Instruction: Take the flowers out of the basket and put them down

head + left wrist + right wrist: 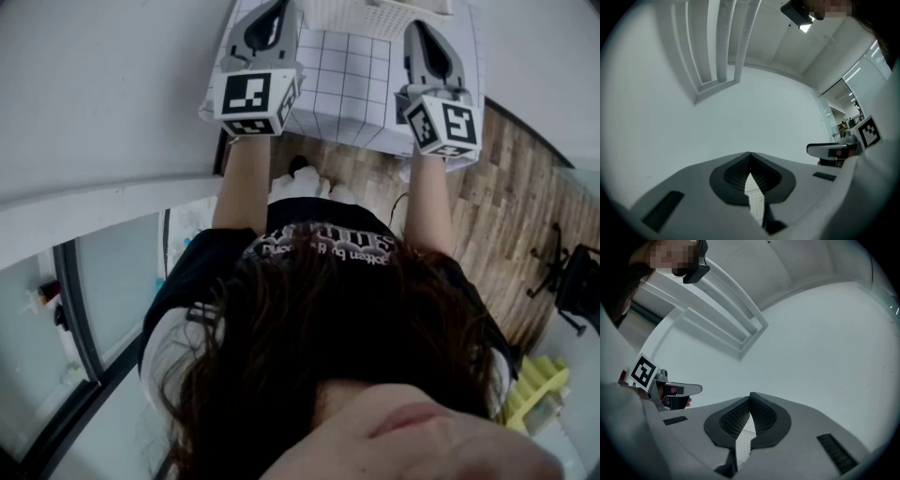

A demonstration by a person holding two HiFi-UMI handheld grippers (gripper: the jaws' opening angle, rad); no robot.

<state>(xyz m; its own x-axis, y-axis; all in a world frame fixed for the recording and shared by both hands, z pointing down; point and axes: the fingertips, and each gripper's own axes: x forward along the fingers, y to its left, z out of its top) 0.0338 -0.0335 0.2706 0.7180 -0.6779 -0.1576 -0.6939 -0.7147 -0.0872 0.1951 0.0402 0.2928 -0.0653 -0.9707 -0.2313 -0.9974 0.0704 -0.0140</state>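
The 2 tools sit raised at the top of the head view, probably a ready pose. The left gripper [270, 19] and right gripper [427, 37] both have jaws pressed together on nothing. A white latticed rim [394, 7] at the top edge may be the basket. No flowers show in any view.

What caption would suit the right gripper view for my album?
Right gripper, jaws shut and empty, aimed at the white ceiling.
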